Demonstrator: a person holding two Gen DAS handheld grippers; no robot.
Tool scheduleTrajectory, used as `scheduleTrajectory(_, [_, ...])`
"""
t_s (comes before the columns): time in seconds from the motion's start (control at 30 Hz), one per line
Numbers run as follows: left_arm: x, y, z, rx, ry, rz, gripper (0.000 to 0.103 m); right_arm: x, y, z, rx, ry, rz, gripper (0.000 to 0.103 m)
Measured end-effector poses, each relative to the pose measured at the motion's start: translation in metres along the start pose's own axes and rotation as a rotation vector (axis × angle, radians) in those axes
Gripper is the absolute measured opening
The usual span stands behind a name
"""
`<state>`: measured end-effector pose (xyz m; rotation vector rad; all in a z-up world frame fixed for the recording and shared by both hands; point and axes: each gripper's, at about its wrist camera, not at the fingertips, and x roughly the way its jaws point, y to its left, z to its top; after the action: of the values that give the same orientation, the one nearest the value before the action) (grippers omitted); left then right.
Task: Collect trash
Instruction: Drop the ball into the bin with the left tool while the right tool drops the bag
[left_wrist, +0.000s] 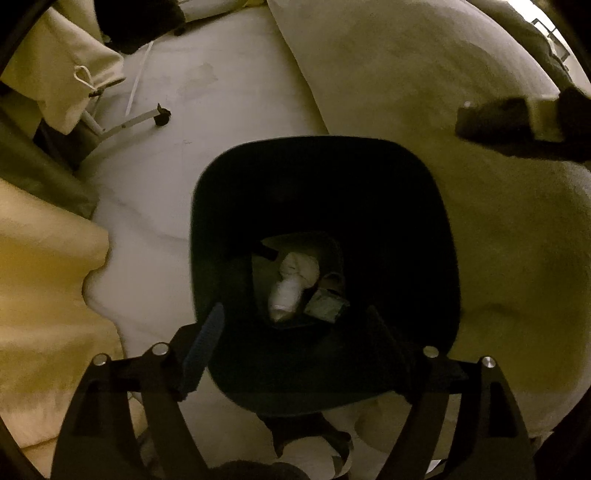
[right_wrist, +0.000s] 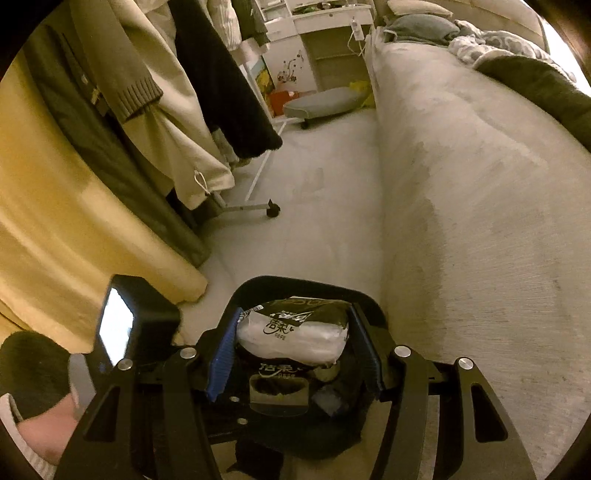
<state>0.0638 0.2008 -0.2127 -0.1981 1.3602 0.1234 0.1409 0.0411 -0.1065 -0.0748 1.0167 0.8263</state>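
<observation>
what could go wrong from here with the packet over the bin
1. The tissue packet is soft and sits held between the right gripper jaws, above the black bin; let go off-centre, it could catch the rim and land on the floor.
2. The left gripper hangs open right over the bin mouth, above the crumpled paper inside, so the two grippers could bump in that tight space.

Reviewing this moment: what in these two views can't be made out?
- Left wrist view: dark shadow hides the bin's inner walls; only crumpled tissue shows clearly, and the wrapper beside it is unidentifiable.
- Right wrist view: the tissue pack in the right tongs hides the bin's contents.
</observation>
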Motion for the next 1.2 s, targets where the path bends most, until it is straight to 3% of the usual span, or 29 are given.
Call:
scheduleTrajectory(0.4, [-0.033, 0.033, -0.009, -0.04, -0.091, 0.029, 0.078, 0.033, 0.01, -0.005, -0.028, 0.079, -0.03, 0.059])
scheduleTrajectory(0.83, [-0.09, 0.052, -0.01, -0.074, -0.297, 0.022, 0.063, 0.07, 0.02, -0.025, -0.068, 0.187, -0.043, 0.059])
scheduleTrajectory(1.2, [-0.141, 0.042, -0.004, -0.06, -0.477, -0.032, 0.052, 0.091, 0.027, -0.04, -0.132, 0.272, -0.076, 0.059])
